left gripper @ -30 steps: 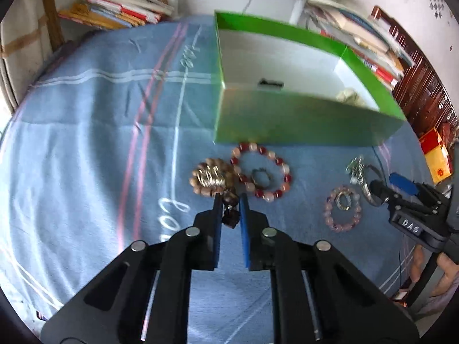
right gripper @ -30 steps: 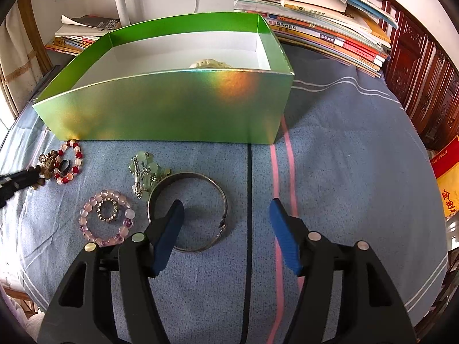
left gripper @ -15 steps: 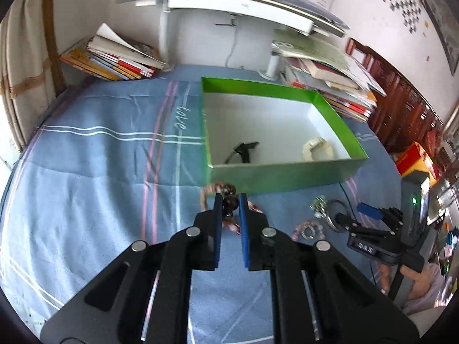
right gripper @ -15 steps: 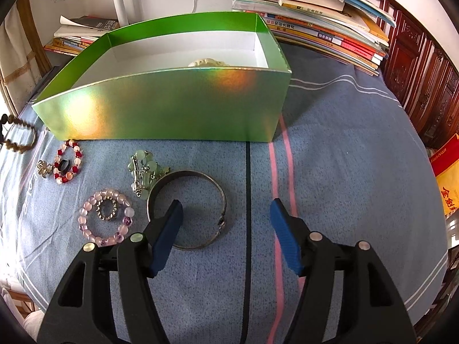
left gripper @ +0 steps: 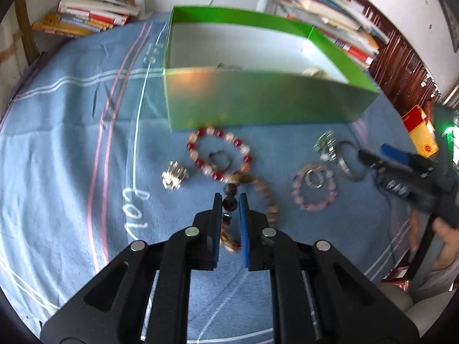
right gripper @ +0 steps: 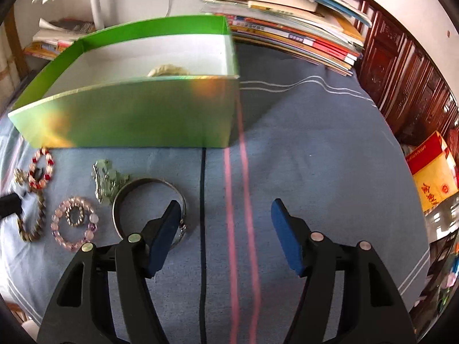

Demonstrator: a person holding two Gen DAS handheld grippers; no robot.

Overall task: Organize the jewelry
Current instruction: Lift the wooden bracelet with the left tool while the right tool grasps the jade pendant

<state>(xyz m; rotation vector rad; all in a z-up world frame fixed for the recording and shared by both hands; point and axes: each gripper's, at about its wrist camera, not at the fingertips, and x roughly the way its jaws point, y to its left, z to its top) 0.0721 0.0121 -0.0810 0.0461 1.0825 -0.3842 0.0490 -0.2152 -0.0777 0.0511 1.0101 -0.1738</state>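
Left gripper (left gripper: pixel 230 198), clamped on the dark end beads of the brown bead strand (left gripper: pixel 265 193), has swung back low at frame centre, short of the green box (left gripper: pixel 258 106) above, so delivery seems unfinished; right gripper (right gripper: pixel 225 213) gapes empty.

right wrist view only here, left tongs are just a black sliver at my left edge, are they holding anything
Observer: Yes. The left tongs are shut on the dark beads at one end of the brown bead strand.
Operator: anything in the box besides the pale piece
Observer: The left wrist view shows a small dark item just behind the front wall of the green box; it is too blurred to name.
Operator: who's on my side
Observer: A hand grips the handle of the right tongs.
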